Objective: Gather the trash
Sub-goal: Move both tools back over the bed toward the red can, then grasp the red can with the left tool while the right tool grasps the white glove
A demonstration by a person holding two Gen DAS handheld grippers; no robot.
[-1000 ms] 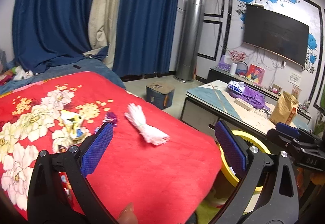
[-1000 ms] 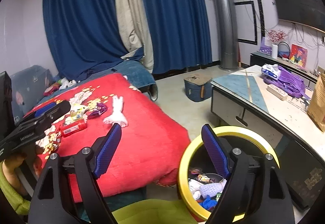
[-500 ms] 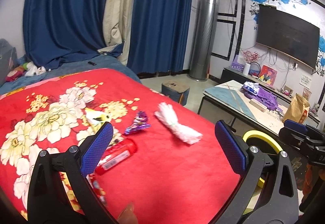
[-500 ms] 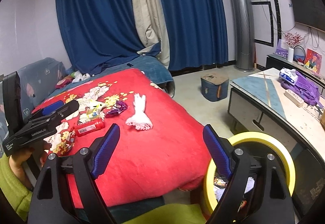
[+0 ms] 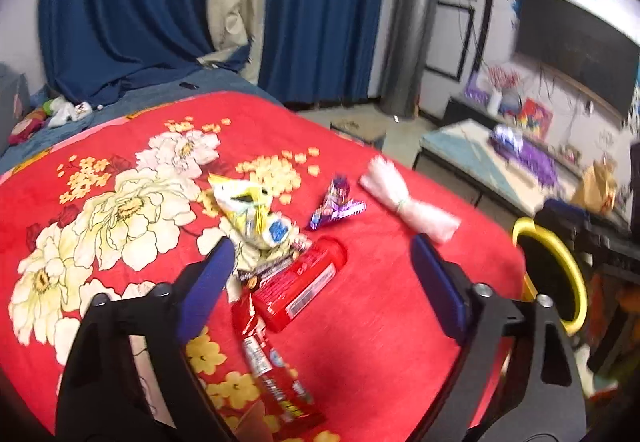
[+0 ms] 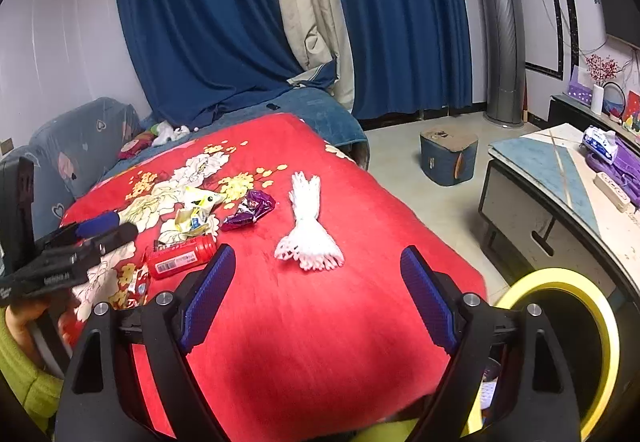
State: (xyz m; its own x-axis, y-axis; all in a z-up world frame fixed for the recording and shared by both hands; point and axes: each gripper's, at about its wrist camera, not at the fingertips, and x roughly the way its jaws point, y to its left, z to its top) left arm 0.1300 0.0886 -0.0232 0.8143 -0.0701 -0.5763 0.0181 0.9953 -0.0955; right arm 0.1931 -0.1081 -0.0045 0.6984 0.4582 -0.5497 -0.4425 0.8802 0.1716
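Observation:
Trash lies on a red flowered blanket (image 6: 320, 322): a red bottle (image 5: 298, 288), a yellow-white wrapper (image 5: 252, 213), a purple wrapper (image 5: 336, 205), a white tied bundle (image 5: 404, 203) and a red packet (image 5: 272, 374). My left gripper (image 5: 320, 254) hovers just short of the red bottle; its jaws are closing, with the bottle lined up between them and untouched. My right gripper (image 6: 316, 262) stands open over the blanket, with the white bundle (image 6: 308, 238) just beyond its tips and nothing held. A yellow-rimmed bin (image 6: 592, 306) stands at the bed's right.
A low table (image 6: 560, 177) with purple items stands right of the bin. A blue stool (image 6: 448, 155) sits on the floor beyond the bed. Blue curtains hang behind. A hand in a green sleeve (image 6: 20, 354) holds the left gripper (image 6: 110, 228).
Both views have swung from the bin toward the bed, and the trash now sits closer. The left jaws stand narrower than before. The bin has slid to the right edge.

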